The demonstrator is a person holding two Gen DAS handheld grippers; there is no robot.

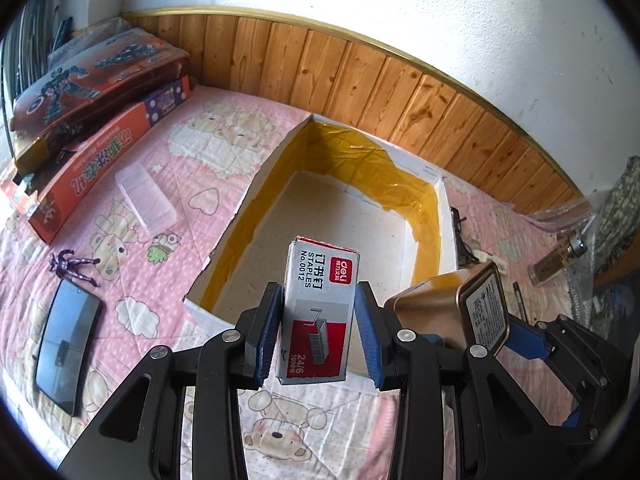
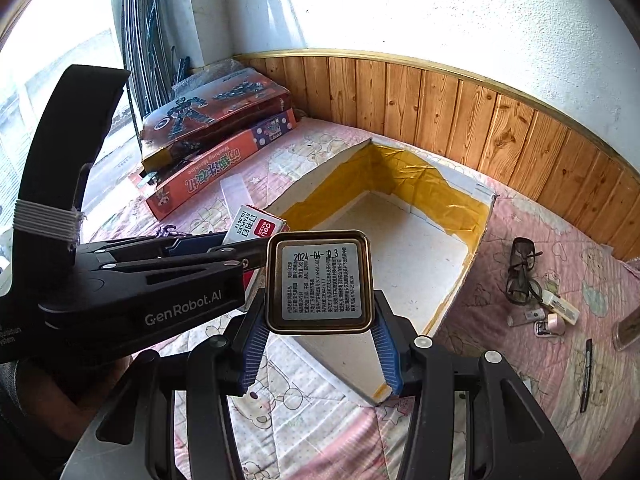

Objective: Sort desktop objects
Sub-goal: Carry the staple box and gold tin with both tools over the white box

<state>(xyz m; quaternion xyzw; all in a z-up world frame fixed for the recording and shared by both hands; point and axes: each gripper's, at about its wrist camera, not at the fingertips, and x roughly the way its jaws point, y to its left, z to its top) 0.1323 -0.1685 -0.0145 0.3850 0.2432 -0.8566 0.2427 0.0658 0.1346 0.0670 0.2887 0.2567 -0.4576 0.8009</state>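
I have both grippers loaded and raised over the near edge of the collecting box. My left gripper (image 1: 318, 330) is clamped on a small grey-and-red cardboard box of staples (image 1: 318, 308), held upright between the blue pads, its top leaning toward the box opening. My right gripper (image 2: 320, 336) is clamped on a bronze-coloured square metal tin (image 2: 320, 282), its labelled base turned toward the camera; in the left wrist view the same tin sits just beside the staples, to the right.

Directly beyond both loads lies the open white cardboard box lined with yellow tape (image 1: 428, 216), resting on the pink cartoon-print bed quilt (image 1: 132, 280). As far as I can see its floor holds nothing, though the held items hide part of it.

Judgement: the step in hand is delivery of two items into the box. The next move calls for carrying each gripper forward past the near wall, lowering, then releasing one at a time so the loads do not knock together.

Unsorted items lie on the quilt: a black smartphone (image 1: 66, 344), a purple toy figure (image 1: 74, 266) and a clear plastic case (image 1: 146, 198) on the left; dark-framed glasses (image 2: 522, 270) and a black pen (image 2: 586, 376) on the right. Farther off, stacked orange toy cartons (image 1: 92, 80) sit against the wood-panelled wall (image 1: 380, 80).
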